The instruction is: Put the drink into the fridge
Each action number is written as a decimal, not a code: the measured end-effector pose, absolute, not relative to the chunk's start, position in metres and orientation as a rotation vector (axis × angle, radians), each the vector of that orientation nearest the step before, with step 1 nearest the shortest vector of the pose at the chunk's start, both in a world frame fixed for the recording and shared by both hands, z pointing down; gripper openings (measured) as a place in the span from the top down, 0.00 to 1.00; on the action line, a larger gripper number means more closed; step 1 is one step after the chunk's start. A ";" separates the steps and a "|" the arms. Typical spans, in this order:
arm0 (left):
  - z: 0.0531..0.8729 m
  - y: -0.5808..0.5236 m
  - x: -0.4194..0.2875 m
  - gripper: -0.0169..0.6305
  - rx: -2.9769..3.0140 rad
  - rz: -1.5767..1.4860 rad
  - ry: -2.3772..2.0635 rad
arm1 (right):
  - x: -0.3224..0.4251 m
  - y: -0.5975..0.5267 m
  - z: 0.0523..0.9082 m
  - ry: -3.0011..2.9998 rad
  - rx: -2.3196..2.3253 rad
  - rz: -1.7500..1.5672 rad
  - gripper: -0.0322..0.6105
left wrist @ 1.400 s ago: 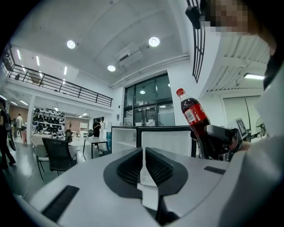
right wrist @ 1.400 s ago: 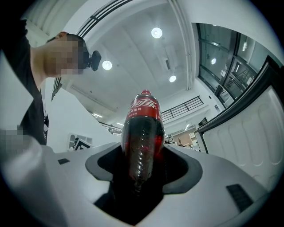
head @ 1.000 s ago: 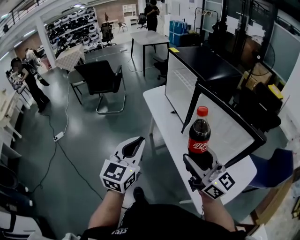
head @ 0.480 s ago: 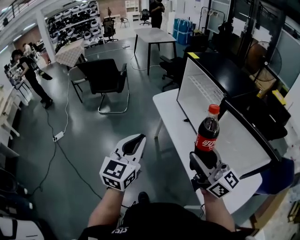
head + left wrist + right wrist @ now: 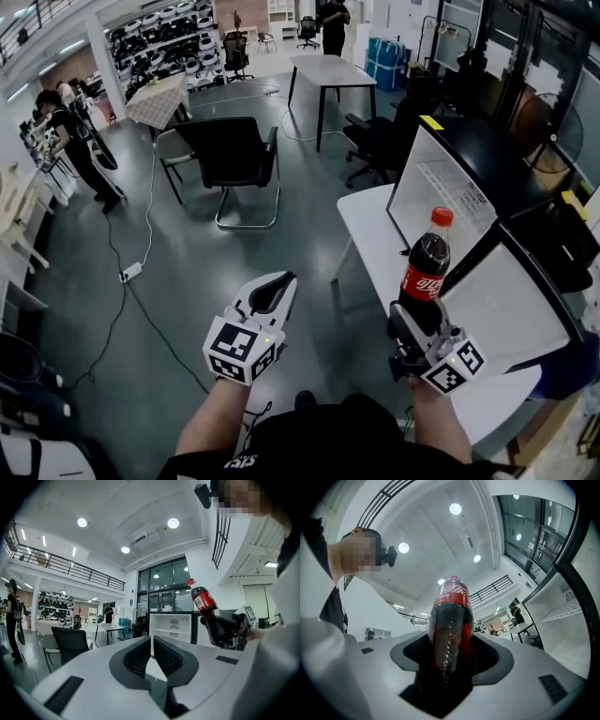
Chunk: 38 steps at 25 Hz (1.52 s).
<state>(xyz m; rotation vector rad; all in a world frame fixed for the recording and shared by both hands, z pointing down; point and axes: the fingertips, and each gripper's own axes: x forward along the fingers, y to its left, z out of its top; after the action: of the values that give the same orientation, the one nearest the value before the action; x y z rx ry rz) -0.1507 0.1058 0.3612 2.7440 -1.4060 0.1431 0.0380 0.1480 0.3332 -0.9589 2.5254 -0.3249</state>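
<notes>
The drink is a cola bottle (image 5: pixel 427 270) with a red cap and red label, held upright with my right gripper (image 5: pixel 412 323) shut on its lower body. In the right gripper view the bottle (image 5: pixel 451 616) fills the space between the jaws of that gripper (image 5: pixel 451 654). The black fridge (image 5: pixel 439 183) stands just beyond it on the right with its door (image 5: pixel 514 298) swung open and white shelves showing. My left gripper (image 5: pixel 275 289) hangs over the floor to the bottle's left, shut and empty. From the left gripper (image 5: pixel 151 645) I see the bottle (image 5: pixel 202 603) and the open fridge (image 5: pixel 171 626).
The fridge rests on a white table (image 5: pixel 373 239). A black chair (image 5: pixel 234 155) stands on the grey floor ahead, and a cable (image 5: pixel 131 272) trails on the left. A dark table (image 5: pixel 328 73) sits farther back. One person (image 5: pixel 70 141) stands at far left, another (image 5: pixel 333 19) at the back.
In the head view the fridge, the table and the held bottle have slid to the right and lower. The left gripper has stayed nearly in place, still shut.
</notes>
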 end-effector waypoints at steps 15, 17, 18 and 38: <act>0.382 -0.015 -0.169 0.92 2.709 0.176 -1.398 | 0.019 0.031 0.361 2.523 -0.950 -0.381 0.51; 0.386 -0.041 -0.163 0.92 2.711 0.190 -1.384 | 0.024 0.005 0.362 2.513 -0.952 -0.379 0.51; 0.388 -0.055 -0.160 0.92 2.714 0.199 -1.378 | 0.027 -0.008 0.364 2.510 -0.957 -0.375 0.51; 0.392 -0.269 -0.041 0.92 2.818 0.220 -1.167 | 0.073 -0.190 0.392 2.554 -0.969 -0.411 0.51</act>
<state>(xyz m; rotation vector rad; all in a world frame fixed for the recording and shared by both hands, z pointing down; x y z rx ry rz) -0.0415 -0.2688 0.3919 2.8179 -1.1666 0.2201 0.0734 -0.1903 0.3923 -0.9691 2.5543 -0.4114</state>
